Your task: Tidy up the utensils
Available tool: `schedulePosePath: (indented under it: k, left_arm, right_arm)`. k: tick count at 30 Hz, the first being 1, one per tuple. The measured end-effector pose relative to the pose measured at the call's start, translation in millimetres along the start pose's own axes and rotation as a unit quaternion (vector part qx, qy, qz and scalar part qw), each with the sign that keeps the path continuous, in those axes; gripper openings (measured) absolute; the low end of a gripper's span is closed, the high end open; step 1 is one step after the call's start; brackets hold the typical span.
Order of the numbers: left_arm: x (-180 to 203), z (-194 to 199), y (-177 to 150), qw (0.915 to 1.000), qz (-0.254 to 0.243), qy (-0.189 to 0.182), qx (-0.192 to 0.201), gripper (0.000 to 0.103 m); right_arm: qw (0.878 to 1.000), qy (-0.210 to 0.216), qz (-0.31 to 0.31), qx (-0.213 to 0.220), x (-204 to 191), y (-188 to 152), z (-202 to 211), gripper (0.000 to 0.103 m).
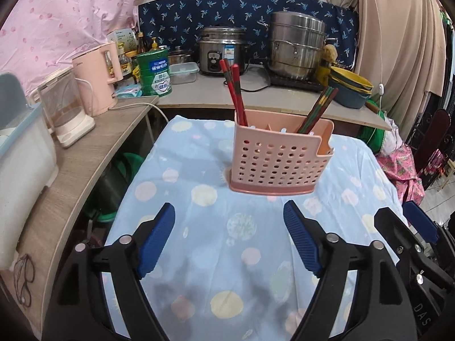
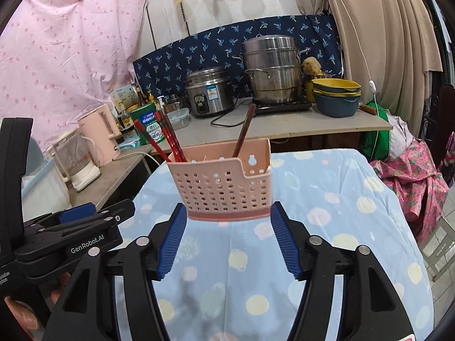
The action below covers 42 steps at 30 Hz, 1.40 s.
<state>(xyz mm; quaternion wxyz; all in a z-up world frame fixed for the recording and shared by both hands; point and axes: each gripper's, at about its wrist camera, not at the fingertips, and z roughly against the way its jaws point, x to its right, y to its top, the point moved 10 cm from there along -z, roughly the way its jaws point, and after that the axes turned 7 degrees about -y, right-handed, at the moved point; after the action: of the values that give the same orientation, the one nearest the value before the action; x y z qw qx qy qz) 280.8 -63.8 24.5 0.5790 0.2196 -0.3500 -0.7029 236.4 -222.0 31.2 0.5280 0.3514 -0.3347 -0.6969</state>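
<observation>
A pink perforated utensil holder (image 1: 277,160) stands upright on the blue spotted cloth; it also shows in the right wrist view (image 2: 226,186). Red chopsticks (image 1: 234,92) lean in its left compartment and darker red-green chopsticks (image 1: 317,109) in its right one. They also show in the right wrist view, the red ones (image 2: 167,139) and the dark ones (image 2: 243,130). My left gripper (image 1: 229,213) is open and empty, a little short of the holder. My right gripper (image 2: 229,209) is open and empty, its blue pads (image 2: 173,236) either side of the holder's base.
A wooden shelf (image 1: 76,176) at left carries a pink kettle (image 1: 98,81) and a clear kettle (image 1: 66,112). The back counter (image 1: 256,93) holds a rice cooker (image 1: 223,49), a steel steamer pot (image 1: 297,47), stacked bowls (image 1: 351,86) and a green tin (image 1: 155,72).
</observation>
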Motion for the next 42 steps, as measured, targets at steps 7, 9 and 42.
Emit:
schedulePosePath:
  k: [7, 9, 42]
  left_arm:
    - [1, 8, -17, 0.9999, -0.004, 0.013, -0.006, 0.087]
    - [2, 9, -22, 0.9998, -0.007, 0.017, -0.008, 0.087]
    - [-12, 10, -68, 0.998, 0.004, 0.051, -0.038, 0.096]
  right_arm:
    - [1.0, -0.007, -0.006, -0.02, 5, -18, 8, 0.072]
    - [1.0, -0.004, -0.012, -0.025, 6, -22, 10, 0.076]
    - [0.998, -0.035, -0.002, -0.043, 13, -65, 21, 0.096]
